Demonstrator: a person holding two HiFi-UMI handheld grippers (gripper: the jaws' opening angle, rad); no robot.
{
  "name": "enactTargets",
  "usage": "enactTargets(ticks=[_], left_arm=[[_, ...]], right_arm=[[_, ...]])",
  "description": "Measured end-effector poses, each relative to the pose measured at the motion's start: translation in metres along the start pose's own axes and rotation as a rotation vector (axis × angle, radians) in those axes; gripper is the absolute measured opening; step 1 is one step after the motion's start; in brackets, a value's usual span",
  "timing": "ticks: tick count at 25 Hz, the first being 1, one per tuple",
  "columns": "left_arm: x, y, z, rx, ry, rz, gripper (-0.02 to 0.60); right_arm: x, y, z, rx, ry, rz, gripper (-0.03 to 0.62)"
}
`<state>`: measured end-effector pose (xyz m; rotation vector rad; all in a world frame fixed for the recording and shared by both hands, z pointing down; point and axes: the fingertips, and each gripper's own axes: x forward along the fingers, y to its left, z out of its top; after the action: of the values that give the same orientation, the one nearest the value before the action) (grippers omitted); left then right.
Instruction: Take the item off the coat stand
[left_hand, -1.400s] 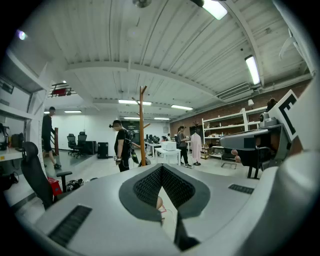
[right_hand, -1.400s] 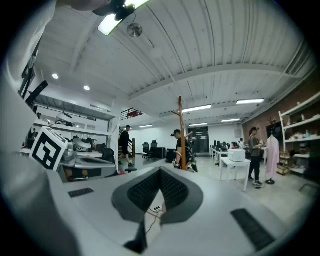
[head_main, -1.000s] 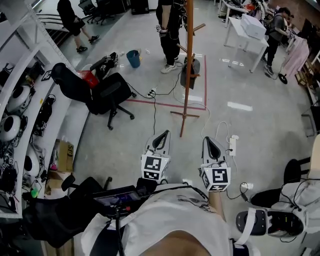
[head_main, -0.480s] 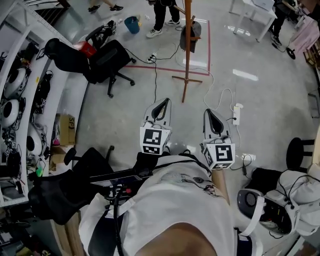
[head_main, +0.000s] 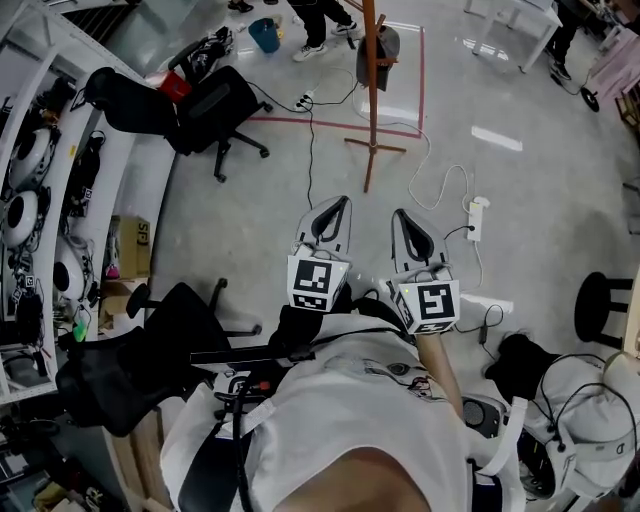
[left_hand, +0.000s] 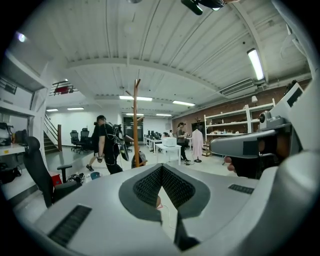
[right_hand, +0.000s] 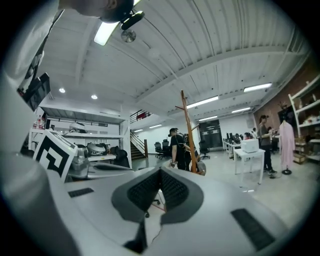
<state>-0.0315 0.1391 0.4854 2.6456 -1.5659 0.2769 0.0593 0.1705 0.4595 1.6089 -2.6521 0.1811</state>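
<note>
Head view: the tall brown wooden coat stand (head_main: 371, 90) stands on the grey concrete floor (head_main: 540, 200), ahead of both grippers and partly inside a rectangle of red floor tape (head_main: 330, 122); the task's thing, a dark grey bag-like item (head_main: 381, 48), hangs on the coat stand, close against its pole.

The white left gripper (head_main: 335, 208) points toward the coat stand from short of its spread wooden feet, well apart from the hanging item; left gripper view: its jaws are closed together at the tips, with nothing between them.

The white right gripper (head_main: 403, 220) lies beside the left one, equally short of the coat stand and aimed the same way; right gripper view: its jaws are pressed together and hold nothing.

A person in black clothing (head_main: 312, 18) stands just beyond the coat stand; a black swivel office chair (head_main: 215, 108) stands to the left of the coat stand in the head view; a white power strip (head_main: 476, 218) lies on the floor to the right of the coat stand's feet, its white cable curving toward them.
</note>
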Motion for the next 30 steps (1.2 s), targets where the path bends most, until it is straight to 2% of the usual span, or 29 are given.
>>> enactTargets(ticks=[10, 18, 24, 30], left_arm=[[0.029, 0.035, -0.002, -0.017, -0.018, 0.01, 0.002], [0.109, 0.077, 0.024, -0.025, -0.045, -0.034, 0.002], [0.164, 0.122, 0.035, -0.037, -0.035, -0.049, 0.002], [0.206, 0.16, 0.035, -0.046, -0.019, -0.08, 0.002]], right_arm=[[0.046, -0.005, 0.0, 0.001, -0.023, 0.005, 0.005], [0.132, -0.048, 0.024, 0.002, -0.063, -0.034, 0.005], [0.202, -0.07, 0.033, 0.003, -0.034, -0.041, 0.005], [0.265, -0.068, 0.026, 0.001, 0.019, -0.024, 0.005]])
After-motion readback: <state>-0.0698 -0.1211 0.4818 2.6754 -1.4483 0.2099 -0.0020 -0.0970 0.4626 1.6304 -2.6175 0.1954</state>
